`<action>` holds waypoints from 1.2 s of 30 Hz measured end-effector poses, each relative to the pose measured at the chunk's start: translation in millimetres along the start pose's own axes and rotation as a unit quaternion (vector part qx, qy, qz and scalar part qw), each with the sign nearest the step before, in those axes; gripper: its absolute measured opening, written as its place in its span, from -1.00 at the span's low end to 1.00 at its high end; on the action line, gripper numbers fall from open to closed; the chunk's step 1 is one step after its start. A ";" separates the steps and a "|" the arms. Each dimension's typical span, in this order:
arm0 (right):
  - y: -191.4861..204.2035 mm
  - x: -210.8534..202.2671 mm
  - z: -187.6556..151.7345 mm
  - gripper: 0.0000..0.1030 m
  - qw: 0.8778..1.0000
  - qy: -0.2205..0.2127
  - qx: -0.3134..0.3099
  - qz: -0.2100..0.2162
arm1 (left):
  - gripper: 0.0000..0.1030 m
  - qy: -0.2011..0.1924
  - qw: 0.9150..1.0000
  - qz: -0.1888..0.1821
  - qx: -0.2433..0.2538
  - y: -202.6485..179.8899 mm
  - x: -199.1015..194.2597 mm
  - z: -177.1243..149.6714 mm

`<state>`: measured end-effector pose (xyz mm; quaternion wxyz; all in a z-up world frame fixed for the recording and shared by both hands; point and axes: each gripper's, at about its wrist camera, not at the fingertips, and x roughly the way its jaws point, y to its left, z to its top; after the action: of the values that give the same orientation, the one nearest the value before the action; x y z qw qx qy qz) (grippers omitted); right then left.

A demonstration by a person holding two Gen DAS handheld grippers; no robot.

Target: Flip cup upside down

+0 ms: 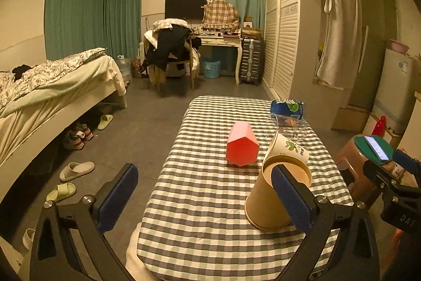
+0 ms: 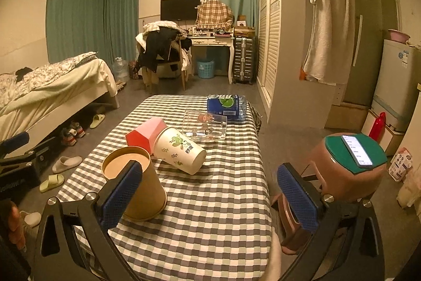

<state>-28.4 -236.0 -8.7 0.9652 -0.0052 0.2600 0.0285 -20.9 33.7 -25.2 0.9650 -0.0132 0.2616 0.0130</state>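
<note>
Brown paper cup (image 1: pixel 273 199) stands base-up on the checked cloth (image 1: pixel 205 202), a white printed cup (image 2: pixel 179 152) lying behind it; my left gripper (image 1: pixel 205 199) and right gripper (image 2: pixel 210 196) gape wide, empty.

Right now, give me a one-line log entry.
brown paper cup: inverted on table | white floral cup: on side | left claw: open | right claw: open

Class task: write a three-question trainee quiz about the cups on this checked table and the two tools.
1. True or false: the white floral cup lies on its side.
2. The brown paper cup rests: A) wide mouth down, B) wide mouth up, C) on its side.
3. Fill in: the left tool and the right tool are both ___.
Key: 1 true; 2 A; 3 open.
</note>
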 end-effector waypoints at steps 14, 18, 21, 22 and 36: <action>-1.1 0.0 2.4 0.99 1.000 -0.004 0.002 -0.006 | 1.00 -0.002 1.000 0.002 0.000 -0.9 -0.8 0.6; -0.8 0.1 2.6 0.99 1.000 -0.004 0.002 -0.005 | 1.00 -0.003 1.000 0.005 0.003 -1.6 -1.9 0.7; -0.7 -0.1 2.5 0.99 1.000 -0.004 0.002 -0.005 | 1.00 -0.004 1.000 0.006 0.003 -1.9 -2.4 0.7; -0.5 0.0 2.7 0.99 1.000 -0.004 0.001 -0.005 | 1.00 -0.004 1.000 0.006 0.003 -2.1 -2.6 1.2; 1.2 3.4 2.0 0.99 1.000 0.002 -0.003 -0.005 | 1.00 -0.003 1.000 0.006 0.003 0.7 -2.8 1.3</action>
<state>-24.5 -234.6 -8.7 0.9647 -0.0097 0.2618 0.0250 -22.6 34.4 -22.7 0.9657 -0.0091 0.2589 0.0183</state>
